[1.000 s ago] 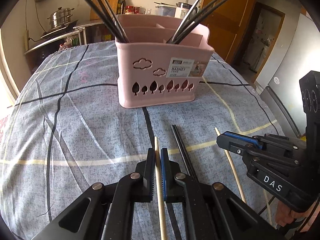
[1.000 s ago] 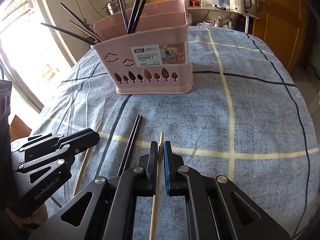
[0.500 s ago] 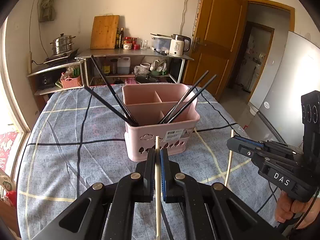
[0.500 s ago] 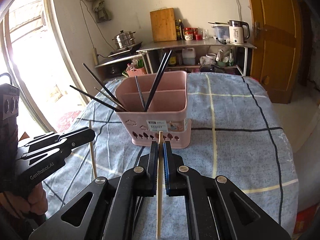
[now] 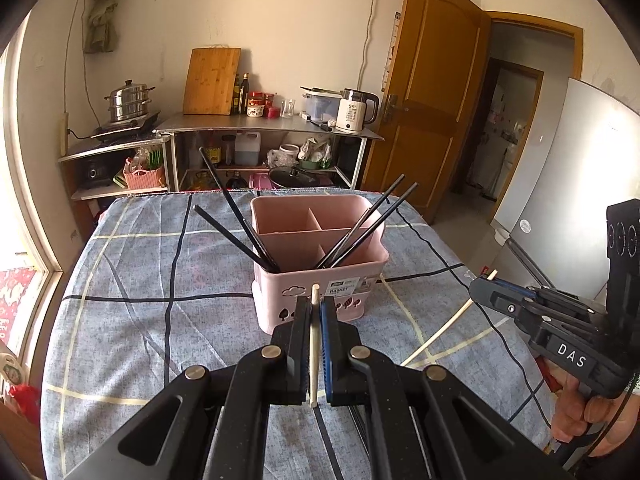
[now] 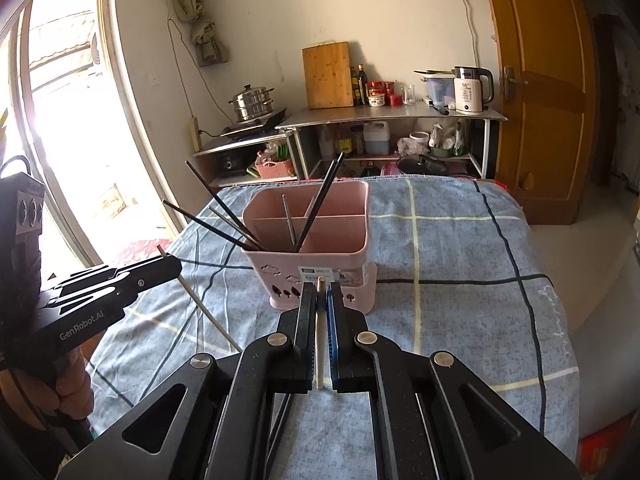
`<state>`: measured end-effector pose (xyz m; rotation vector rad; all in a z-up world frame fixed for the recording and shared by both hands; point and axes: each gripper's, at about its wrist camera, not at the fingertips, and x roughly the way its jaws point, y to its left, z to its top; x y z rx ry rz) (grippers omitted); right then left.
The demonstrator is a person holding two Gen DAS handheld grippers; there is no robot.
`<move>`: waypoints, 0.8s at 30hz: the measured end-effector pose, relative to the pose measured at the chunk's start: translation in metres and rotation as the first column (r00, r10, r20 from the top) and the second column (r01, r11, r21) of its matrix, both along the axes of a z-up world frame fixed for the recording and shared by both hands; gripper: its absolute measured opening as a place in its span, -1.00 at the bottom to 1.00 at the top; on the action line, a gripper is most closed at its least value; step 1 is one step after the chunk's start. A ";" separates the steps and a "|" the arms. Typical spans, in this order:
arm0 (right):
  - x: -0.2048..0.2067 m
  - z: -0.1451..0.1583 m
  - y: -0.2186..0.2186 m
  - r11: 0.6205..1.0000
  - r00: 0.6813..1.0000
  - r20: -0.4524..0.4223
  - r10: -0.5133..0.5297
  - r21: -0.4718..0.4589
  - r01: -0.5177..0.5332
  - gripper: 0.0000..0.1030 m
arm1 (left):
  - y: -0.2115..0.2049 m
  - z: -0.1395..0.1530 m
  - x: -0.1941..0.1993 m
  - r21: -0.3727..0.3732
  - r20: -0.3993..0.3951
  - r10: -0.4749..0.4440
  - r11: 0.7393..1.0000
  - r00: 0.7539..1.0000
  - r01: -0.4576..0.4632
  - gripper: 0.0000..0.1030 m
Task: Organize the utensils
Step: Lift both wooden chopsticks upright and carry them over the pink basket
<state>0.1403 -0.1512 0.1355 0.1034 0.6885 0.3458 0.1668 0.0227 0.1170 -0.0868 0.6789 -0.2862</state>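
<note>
Chopsticks in hand, one per side. Your left gripper (image 5: 316, 308) is clamped on a pale, thin wooden chopstick (image 5: 314, 344), which runs lengthwise between the pads with its tip poking just past the fingertips. Your right gripper (image 6: 321, 300) is closed the same way on a second pale wooden chopstick (image 6: 319, 344).

Both sticks are held clear of the grey-blue checked tablecloth (image 5: 132, 264), near the front of the pink plastic compartment basket (image 5: 320, 264). Several black chopsticks (image 5: 236, 224) already lean out of the basket's near compartments; the far ones look empty. At least one more black stick appears to lie on the cloth under the right gripper, mostly hidden.

Handling, as a judgement: each stick is light, stiff and smooth, so it can pivot or slide along the pads. Most of each stick's length appears to trail back behind the jaws, so expect the tail to sag when you tip it. Taking hold nearer mid-length would steady it. Lower each stick's end well inside one compartment before releasing, since the leaning black sticks could be knocked.
</note>
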 end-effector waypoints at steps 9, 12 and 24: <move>-0.022 0.000 -0.005 1.000 1.000 -0.011 0.004 -0.009 -0.004 -0.90 | -0.003 -0.002 -0.034 -0.008 -0.008 -0.018 1.000 1.000 0.018 -0.91; -0.027 -0.001 -0.004 1.000 1.000 -0.014 0.010 -0.013 -0.010 -0.90 | -0.003 -0.003 -0.042 -0.002 -0.008 -0.021 1.000 1.000 0.021 -0.90; -0.043 0.007 -0.001 0.999 1.000 0.016 0.025 -0.029 -0.025 -0.91 | 0.002 0.003 -0.052 -0.023 -0.001 -0.018 1.000 1.000 0.018 -0.92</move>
